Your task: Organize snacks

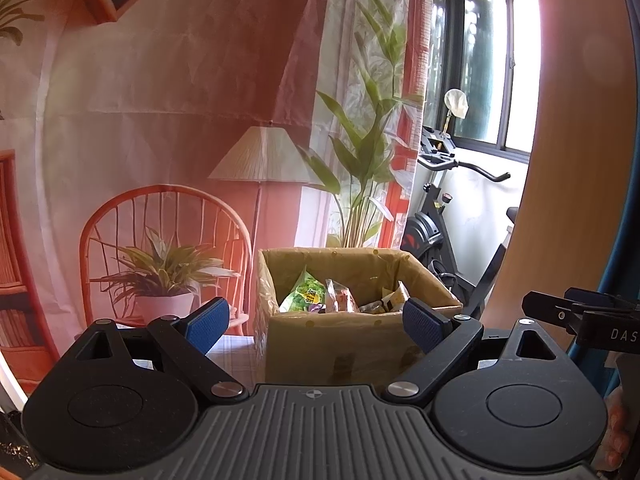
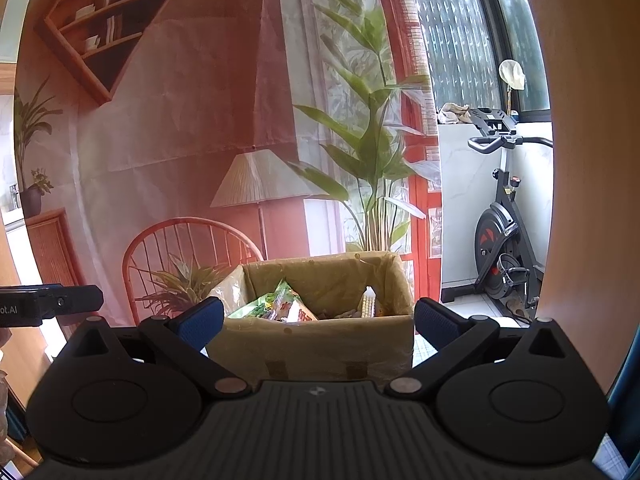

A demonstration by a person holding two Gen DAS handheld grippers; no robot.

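An open cardboard box point(image 1: 340, 340) stands ahead of both grippers; it also shows in the right wrist view point(image 2: 316, 344). It holds several snack packets, among them a green bag point(image 1: 302, 294) and a red-and-white packet point(image 2: 298, 312). My left gripper point(image 1: 316, 326) is open and empty, its blue pads wide apart in front of the box. My right gripper point(image 2: 316, 322) is open and empty, also short of the box. Each gripper's side shows at the edge of the other's view.
A printed backdrop of a chair, lamp and plants point(image 1: 180, 160) hangs behind the box. An exercise bike point(image 2: 504, 240) stands at the right by a window. A wooden panel point(image 1: 580, 120) rises at the right edge. The box rests on a checked tablecloth point(image 1: 234, 350).
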